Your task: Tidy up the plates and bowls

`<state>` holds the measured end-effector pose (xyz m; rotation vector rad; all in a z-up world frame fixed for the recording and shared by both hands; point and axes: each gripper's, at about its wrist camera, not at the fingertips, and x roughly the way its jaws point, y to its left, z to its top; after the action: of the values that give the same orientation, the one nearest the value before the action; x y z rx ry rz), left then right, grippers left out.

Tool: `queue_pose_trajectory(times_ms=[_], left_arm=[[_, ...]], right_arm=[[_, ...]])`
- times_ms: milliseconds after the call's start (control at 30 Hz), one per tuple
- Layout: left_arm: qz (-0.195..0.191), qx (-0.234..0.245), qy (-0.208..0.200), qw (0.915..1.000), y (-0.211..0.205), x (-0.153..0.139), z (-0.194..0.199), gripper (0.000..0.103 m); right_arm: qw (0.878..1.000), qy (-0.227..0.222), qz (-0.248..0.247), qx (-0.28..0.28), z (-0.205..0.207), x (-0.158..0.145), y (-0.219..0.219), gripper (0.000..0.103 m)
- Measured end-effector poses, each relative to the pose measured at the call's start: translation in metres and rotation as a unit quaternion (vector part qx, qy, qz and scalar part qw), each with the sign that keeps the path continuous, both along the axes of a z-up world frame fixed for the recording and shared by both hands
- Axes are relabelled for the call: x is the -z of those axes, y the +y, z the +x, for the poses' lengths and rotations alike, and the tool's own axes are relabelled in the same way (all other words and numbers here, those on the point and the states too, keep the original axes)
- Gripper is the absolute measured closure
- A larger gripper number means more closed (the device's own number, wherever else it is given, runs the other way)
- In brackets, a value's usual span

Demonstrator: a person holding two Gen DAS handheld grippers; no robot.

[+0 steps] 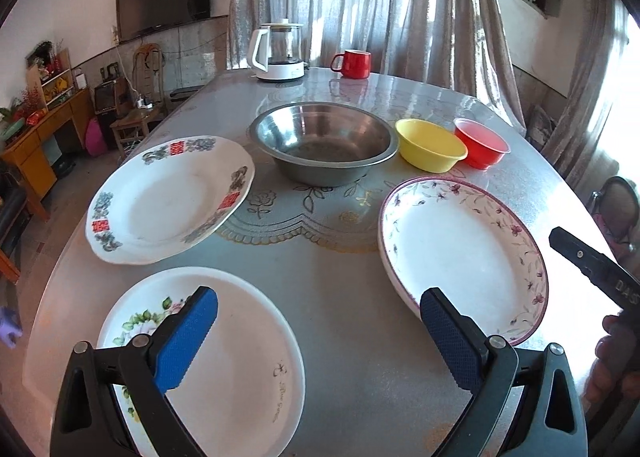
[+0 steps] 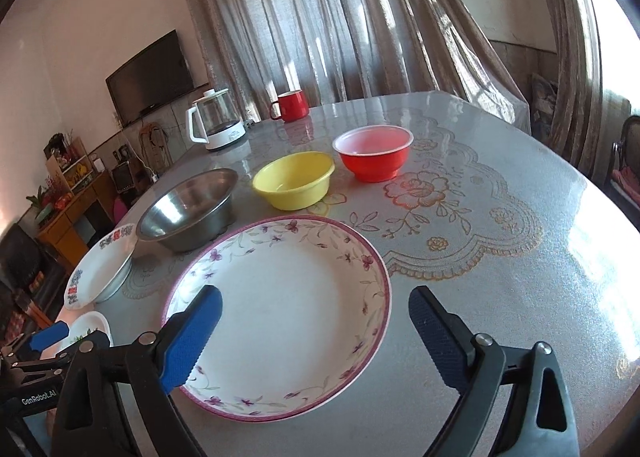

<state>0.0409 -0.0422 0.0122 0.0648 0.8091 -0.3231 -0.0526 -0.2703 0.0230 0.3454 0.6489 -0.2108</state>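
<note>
Left gripper (image 1: 318,311) fingers wide, empty, over green-flower plate (image 1: 240,357) at worktop (image 1: 340,277) near edge. Right gripper (image 2: 314,311) fingers wide, empty, over pink-rim plate (image 2: 288,297).

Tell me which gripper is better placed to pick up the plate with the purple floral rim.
Probably the right gripper. Its open jaws already straddle the near rim of the purple-rimmed plate. The left gripper hangs open over the green-flowered plate instead, with the purple-rimmed plate off to its side.

Three bowls (image 1: 324,141) stand in a row behind three plates (image 1: 460,249).
</note>
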Motion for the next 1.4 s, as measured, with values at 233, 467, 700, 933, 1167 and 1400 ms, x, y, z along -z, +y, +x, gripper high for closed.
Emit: queue_pose_trajectory(times_ms=[233,467,700,933,1167,1400], left_arm=[[-0.017,0.036,0.036,0.9986,-0.025,0.002,0.027,0.029],[0.008,0.065,0.073,0.9952,-0.057,0.022,0.050,0.063],[0.027,0.083,0.110,0.9901,-0.075,0.046,0.063,0.073],[0.014,0.085,0.100,0.9912,-0.074,0.049,0.060,0.077],[0.000,0.073,0.100,0.9923,-0.063,0.048,0.064,0.080],[-0.012,0.049,0.108,0.9929,-0.038,0.047,0.070,0.080]], right_arm=[[0.998,0.035,0.034,0.025,0.009,0.020,-0.040,0.052],[0.995,0.062,0.074,0.015,0.017,0.041,-0.055,0.069],[0.994,0.071,0.079,-0.026,0.022,0.052,-0.047,0.078],[0.995,0.075,0.045,-0.057,0.026,0.050,-0.028,0.076],[0.993,0.085,0.037,-0.067,0.029,0.048,-0.022,0.076],[0.991,0.089,0.033,-0.096,0.036,0.048,0.000,0.077]])
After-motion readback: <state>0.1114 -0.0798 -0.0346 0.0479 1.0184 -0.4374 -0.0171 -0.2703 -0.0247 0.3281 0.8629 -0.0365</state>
